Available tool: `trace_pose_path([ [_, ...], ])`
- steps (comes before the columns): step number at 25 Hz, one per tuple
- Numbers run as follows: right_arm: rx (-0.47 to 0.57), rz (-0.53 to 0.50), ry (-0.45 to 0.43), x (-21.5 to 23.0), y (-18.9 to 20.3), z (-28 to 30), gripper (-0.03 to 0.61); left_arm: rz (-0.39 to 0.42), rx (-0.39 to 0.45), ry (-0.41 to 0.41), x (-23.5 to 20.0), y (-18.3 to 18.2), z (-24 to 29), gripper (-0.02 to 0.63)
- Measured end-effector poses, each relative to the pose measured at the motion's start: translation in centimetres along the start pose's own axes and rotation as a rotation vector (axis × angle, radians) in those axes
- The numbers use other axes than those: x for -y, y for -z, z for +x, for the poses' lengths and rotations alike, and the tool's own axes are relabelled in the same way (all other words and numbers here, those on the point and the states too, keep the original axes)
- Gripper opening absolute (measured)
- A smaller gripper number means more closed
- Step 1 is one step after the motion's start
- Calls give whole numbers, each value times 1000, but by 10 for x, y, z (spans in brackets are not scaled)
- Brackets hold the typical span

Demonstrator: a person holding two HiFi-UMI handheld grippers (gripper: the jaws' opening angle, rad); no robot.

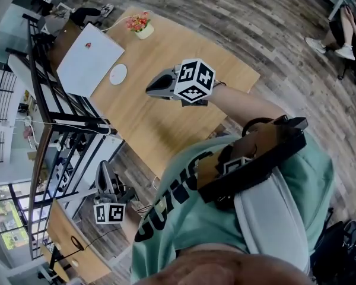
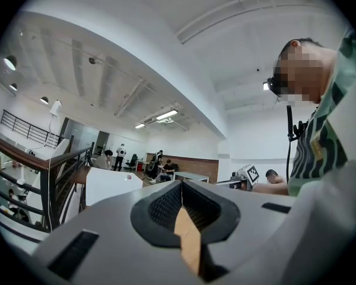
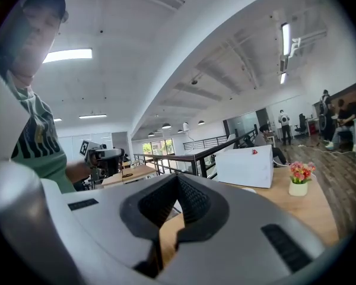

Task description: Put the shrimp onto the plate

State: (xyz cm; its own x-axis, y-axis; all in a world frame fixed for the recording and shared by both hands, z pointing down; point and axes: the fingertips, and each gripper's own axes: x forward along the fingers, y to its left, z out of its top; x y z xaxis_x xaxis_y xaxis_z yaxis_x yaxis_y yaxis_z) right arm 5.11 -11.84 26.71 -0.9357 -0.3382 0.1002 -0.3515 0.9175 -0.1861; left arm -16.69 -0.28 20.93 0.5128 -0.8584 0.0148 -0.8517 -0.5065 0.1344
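- The right gripper (image 3: 178,178) has grey, smooth plastic jaws with black ribbed pads. The jaws are closed together and nothing is between them.
- The left gripper (image 2: 181,186) is of the same make. Its jaws are also pressed together and hold nothing.
- In the head view the right gripper hangs above the wooden table (image 1: 166,120), over its middle part, and does not touch it.
- The left gripper is off the table, beyond its edge, and lower, near the black metal railing (image 1: 65,107).
- The table top is light wood, flat and rectangular with sharp corners. The half that is nearer to the person is bare, so there is free room under the right gripper.
- At the far end lies a closed white laptop (image 1: 89,58), thin and rectangular, with a small red mark on its lid.
- Just beside the laptop lies the plate (image 1: 118,74), small, white, round and flat.
- Near the far corner stands a small white flower pot (image 1: 142,28) with pink and orange flowers, upright.
- The shrimp cannot be found in any view, so its place and its long axis cannot be told.
- The floor (image 1: 273,34) is of grey-brown planks.
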Motion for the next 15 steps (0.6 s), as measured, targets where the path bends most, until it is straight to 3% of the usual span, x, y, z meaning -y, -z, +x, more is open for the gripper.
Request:
trace_pose_path([
  [6,-13,-16,19,-43,-3,41,6,-5,32,-13,-50,-3,-50,11],
  [15,-24,-48,40,-37,-16,56,6,-11,60,45,-64,-8,-34,11],
])
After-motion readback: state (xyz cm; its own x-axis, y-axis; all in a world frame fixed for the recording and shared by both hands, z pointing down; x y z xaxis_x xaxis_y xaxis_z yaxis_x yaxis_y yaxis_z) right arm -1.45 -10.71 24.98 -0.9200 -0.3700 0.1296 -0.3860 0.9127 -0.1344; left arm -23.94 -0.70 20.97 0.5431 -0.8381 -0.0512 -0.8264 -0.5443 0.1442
